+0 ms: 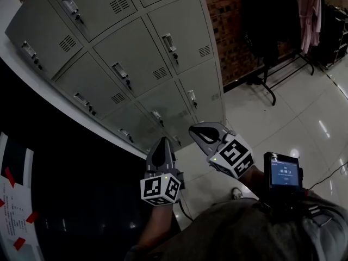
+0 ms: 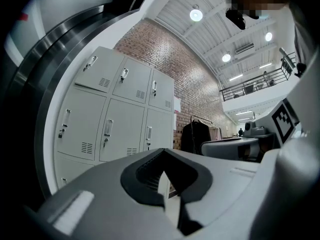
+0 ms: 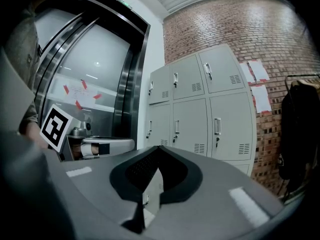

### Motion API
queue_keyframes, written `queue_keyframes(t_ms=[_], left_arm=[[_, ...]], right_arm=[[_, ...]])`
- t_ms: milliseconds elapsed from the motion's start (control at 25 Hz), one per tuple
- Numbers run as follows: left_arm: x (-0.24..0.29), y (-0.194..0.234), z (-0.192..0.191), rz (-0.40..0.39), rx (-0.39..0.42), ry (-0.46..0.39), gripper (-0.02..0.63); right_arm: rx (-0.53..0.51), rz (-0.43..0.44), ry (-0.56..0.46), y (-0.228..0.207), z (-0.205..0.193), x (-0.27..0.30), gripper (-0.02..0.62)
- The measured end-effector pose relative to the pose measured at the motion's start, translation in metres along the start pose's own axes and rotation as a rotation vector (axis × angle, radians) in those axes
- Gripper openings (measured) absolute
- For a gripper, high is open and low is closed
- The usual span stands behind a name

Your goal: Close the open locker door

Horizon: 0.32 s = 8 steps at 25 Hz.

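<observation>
Near field: the left tongs (image 1: 162,143) and right tongs (image 1: 193,130) were held side by side and level, both pointed at the lockers (image 1: 136,64). Each pair of grey moulded-plastic jaws was fully closed. The tips met, leaving only a diamond-shaped gap between the black ribbed pads (image 3: 140,170) behind them, and nothing was gripped. A cube (image 1: 160,190) printed with square black-and-white markers sat at the rear of each. A small lit screen (image 1: 282,171) sat on the right forearm. Middle field: a glossy pale floor (image 1: 304,118). Far field: the grey sheet-metal bank, three columns wide, stood against a red brick wall (image 1: 228,31). Its locker doors (image 3: 231,129), each louvred and fitted with a vertical bright-metal handle, lay flush, well apart from both tongs.
</observation>
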State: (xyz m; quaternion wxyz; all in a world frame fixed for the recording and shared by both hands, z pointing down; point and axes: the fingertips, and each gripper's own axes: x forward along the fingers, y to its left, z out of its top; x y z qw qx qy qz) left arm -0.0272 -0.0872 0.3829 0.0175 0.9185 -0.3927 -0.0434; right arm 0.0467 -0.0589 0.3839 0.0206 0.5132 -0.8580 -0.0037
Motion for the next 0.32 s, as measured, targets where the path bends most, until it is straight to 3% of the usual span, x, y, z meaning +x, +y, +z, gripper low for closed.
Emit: queue_keyframes(t_ms=[320], left_arm=[[-0.007, -0.017, -0.002, -0.025, 0.015, 0.010, 0.000]], right_arm=[[-0.004, 0.006, 0.001, 0.003, 0.003, -0.012, 0.000]])
